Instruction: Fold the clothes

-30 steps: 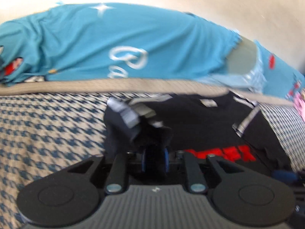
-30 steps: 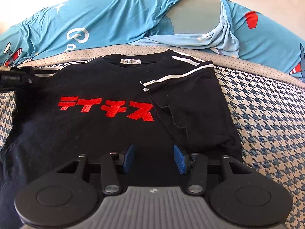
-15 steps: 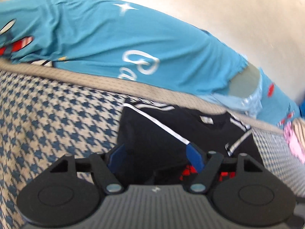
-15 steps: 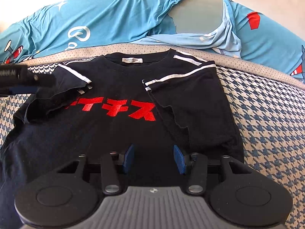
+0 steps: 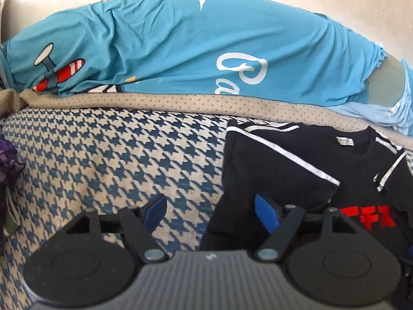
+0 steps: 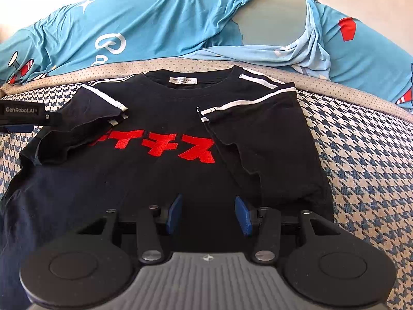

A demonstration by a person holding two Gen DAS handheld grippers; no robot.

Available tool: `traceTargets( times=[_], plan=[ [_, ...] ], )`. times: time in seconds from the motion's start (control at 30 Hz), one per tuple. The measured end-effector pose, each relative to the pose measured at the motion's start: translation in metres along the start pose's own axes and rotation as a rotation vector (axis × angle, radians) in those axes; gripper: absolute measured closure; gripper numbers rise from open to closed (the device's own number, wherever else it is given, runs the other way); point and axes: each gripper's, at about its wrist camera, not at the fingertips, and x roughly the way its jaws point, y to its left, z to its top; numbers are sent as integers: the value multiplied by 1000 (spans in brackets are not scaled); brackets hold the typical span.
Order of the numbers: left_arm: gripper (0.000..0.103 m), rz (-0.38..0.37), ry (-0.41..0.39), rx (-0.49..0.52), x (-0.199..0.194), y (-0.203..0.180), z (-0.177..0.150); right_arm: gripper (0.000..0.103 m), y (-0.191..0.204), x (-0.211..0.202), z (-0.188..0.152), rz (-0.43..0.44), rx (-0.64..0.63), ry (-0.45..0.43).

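Released, the black T-shirt sleeve lies folded inward; both hand-held grippers open, left widening.

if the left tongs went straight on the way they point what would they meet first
Probably the houndstooth cover, right beside the black t-shirt; the left tongs are opening with nothing between them, though depth is unclear.

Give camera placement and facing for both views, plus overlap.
Left wrist: on the left claw, looking down along its opening fingers at the houndstooth cover and the black T-shirt's folded-in sleeve; nothing between them.
Right wrist: on the right claw, above the T-shirt's lower front, facing its collar; fingers apart, gripping nothing.
Shared: the T-shirt, blue pillow; the right view catches the left claw's side.
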Motion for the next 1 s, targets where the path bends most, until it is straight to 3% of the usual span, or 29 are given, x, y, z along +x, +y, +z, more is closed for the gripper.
traceTargets(
  times=[0.17, 0.47, 0.7, 0.9, 1.0],
  plan=[
    [23, 32, 37, 66, 4, -8, -6, 57, 0, 1, 0, -1, -2, 0],
    [17, 22, 71, 158, -3, -24, -21, 57, 1, 1, 1, 1, -8, -1],
    [5, 37, 86, 219, -7, -30, -32, 57, 1, -2, 1, 2, -3, -3],
    [2, 39, 101, 192, -12, -26, -28, 56, -7, -3, 4, 6, 32, -8],
    [2, 35, 59, 183, -22, -28, -22, 56, -17, -5, 7, 7, 67, -23]
  ],
)
